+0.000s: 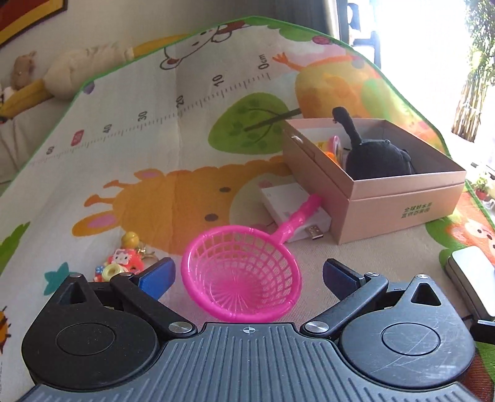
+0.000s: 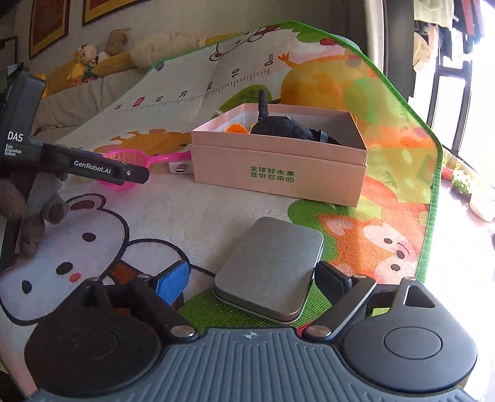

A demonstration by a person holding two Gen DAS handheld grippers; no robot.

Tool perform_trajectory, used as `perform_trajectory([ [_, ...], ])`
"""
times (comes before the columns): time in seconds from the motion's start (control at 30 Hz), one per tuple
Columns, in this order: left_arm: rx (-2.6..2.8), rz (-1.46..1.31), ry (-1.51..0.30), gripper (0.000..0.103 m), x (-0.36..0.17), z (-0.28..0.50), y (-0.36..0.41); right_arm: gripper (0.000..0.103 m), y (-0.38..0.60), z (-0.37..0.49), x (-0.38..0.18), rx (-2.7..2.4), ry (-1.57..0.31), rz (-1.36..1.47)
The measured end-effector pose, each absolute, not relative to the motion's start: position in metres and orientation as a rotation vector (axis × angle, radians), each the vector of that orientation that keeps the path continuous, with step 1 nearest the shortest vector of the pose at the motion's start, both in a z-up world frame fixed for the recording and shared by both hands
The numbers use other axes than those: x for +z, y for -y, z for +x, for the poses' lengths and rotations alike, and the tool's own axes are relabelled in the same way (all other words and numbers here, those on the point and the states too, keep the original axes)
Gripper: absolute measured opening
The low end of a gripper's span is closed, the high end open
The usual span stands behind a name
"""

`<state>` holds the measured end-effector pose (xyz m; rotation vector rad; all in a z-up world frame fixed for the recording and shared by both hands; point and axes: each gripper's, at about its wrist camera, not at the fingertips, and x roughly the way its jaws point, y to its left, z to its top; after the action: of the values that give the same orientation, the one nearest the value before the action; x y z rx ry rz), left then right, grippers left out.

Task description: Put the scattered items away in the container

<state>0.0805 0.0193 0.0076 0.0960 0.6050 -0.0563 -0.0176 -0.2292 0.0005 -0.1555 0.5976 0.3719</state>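
— While both grippers hung over the play mat point(image 1: 154, 139), how did they stand?
— The left gripper point(image 1: 247, 275) gaped wide around the pink strainer point(image 1: 244, 272), gripping nothing. The right gripper point(image 2: 252, 280) was spread wide either side of the metal tin point(image 2: 272, 266).
— And the pink box point(image 2: 278, 173)?
— Beyond the tin, with a black plush point(image 1: 377, 157) inside.

This is a home: a play mat point(image 1: 173, 130) with cartoon animals lies by a sofa point(image 2: 77, 92) with soft toys point(image 2: 89, 58), and framed pictures point(image 2: 49, 24) hang above.
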Motion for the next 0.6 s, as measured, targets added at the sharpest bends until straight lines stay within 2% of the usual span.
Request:
perform_trajectory([
  [0.13, -0.056, 0.102, -0.605, 0.103, 0.006, 0.084, -0.016, 0.097, 0.236, -0.018, 0.001, 0.379, -0.58, -0.119],
  [0.2, -0.058, 0.121, -0.602, 0.102, 0.006, 0.082, -0.012, 0.097, 0.24, -0.017, 0.001, 0.376, -0.584, -0.093],
  [0.27, -0.062, 0.151, -0.598, 0.088, 0.006, 0.078, -0.008, 0.097, 0.241, -0.019, 0.0, 0.373, -0.581, -0.08],
  [0.3, -0.063, 0.167, -0.6, 0.086, 0.006, 0.077, -0.006, 0.097, 0.242, -0.019, 0.0, 0.372, -0.577, -0.078],
  [0.53, -0.133, 0.197, -0.614, 0.086, 0.02, 0.037, -0.013, 0.103, 0.238, -0.028, 0.0, 0.361, -0.535, -0.108],
  [0.6, -0.209, 0.217, -0.626, 0.083, 0.026, 0.016, -0.016, 0.103, 0.236, -0.027, 0.001, 0.361, -0.537, -0.119],
])
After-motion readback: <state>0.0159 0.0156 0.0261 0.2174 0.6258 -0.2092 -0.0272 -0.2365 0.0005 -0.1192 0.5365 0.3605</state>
